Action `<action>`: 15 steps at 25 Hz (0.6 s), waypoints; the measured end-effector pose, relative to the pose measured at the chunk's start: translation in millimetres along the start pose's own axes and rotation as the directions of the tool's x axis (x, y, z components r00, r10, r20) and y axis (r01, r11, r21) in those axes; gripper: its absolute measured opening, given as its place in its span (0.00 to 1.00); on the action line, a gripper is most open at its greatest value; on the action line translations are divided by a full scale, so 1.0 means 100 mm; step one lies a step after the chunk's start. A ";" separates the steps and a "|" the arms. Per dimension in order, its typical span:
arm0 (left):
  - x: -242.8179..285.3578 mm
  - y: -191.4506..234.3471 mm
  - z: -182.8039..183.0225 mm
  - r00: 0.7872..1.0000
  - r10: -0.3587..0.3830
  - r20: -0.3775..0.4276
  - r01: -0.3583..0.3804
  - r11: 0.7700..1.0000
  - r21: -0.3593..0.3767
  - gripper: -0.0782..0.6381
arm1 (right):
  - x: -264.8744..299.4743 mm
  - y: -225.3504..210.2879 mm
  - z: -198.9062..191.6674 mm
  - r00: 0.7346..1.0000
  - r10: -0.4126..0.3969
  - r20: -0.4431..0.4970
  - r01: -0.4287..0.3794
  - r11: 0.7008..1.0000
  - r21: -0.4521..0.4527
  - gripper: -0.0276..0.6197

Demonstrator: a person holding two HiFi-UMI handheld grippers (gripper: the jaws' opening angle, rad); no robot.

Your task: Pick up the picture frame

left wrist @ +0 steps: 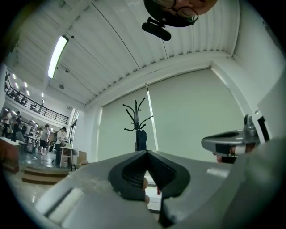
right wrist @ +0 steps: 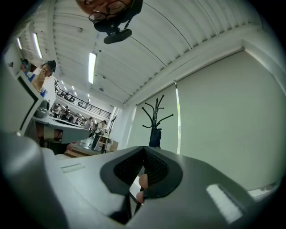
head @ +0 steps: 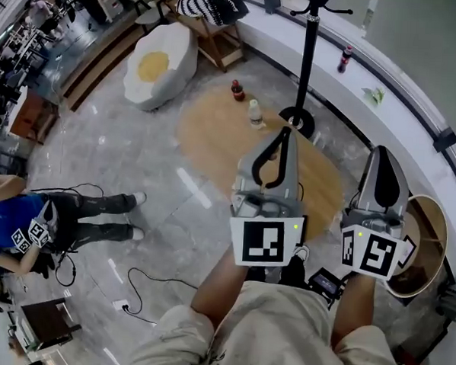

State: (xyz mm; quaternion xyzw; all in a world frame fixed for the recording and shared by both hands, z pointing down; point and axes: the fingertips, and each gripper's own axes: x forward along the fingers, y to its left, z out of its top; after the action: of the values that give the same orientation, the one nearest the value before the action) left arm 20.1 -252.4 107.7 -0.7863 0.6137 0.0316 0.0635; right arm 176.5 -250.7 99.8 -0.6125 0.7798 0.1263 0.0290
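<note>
Both tools are held up in front of the person, side by side over the floor point(head: 100, 156), noses pointing twd the coat stand point(head: 307, 60).

L gripper point(head: 284, 135): jaws fully together, tips meeting, nothing btwn them. Only the holder's own fingers point(left wrist: 145, 184) show thru the gap lower down.

R gripper point(head: 382, 153): same, jaws pressed together, nothing caught. The two tools are near each other but apart, marker cubes facing the holder.

Picture frame: can't make it out in any view.

Floor ahead:
- Round tan mat point(head: 215, 139), w/ the coat stand's base at its far-right edge, just past the L gripper's tip.
- Two bottles at the mat's far edge: a red-capped bottle point(head: 237, 90) and a pale bottle point(head: 255, 114) nearer the stand, close but not touching.
- A fried-egg-shaped seat point(head: 159, 66) off the mat's far-left edge.
- A wooden chair w/ a striped cushion point(head: 212, 3) beyond that.

Right side:
- A curved white ledge point(head: 399, 111) runs along here. A ledge bottle point(head: 345, 59) stands on it, w/ a small green thing point(head: 374, 95) further along.
- A round wooden table point(head: 433, 227) sits just right of the R gripper, partly hidden by it.

Left edge: a person in blue point(head: 8, 224) w/ marker cubes of their own. A black cable point(head: 143, 279) trails on the floor nearby.

In the gripper views both tools aim a bit upward, at the stand against a pale blind point(left wrist: 192, 116).
</note>
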 end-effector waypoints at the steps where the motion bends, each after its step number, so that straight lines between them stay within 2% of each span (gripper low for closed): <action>1: 0.02 -0.02 -0.02 1.000 0.010 -0.001 -0.010 1.000 0.003 0.12 | 0.03 -0.04 -0.02 1.000 0.010 0.003 -0.010 1.000 0.006 0.05; 5: 0.10 -0.08 -0.15 1.000 0.027 -0.015 -0.026 0.999 0.040 0.12 | 0.08 -0.19 -0.19 0.999 0.038 -0.017 -0.037 0.999 0.028 0.05; 10: 0.15 -0.11 -0.49 0.995 0.041 -0.088 -0.039 0.999 0.035 0.12 | 0.07 -0.24 -0.55 0.995 0.053 -0.088 -0.050 0.998 0.042 0.05; 15: 0.12 -0.15 -0.89 0.986 0.034 -0.161 -0.030 0.999 0.027 0.12 | 0.05 -0.13 -0.99 0.983 0.085 -0.161 -0.070 0.993 0.093 0.05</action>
State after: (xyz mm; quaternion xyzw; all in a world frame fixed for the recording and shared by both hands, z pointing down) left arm 34.8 -273.0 195.7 -0.7754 0.6299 -0.0385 0.0226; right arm 198.6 -281.2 192.3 -0.5882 0.8075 0.0422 -0.0141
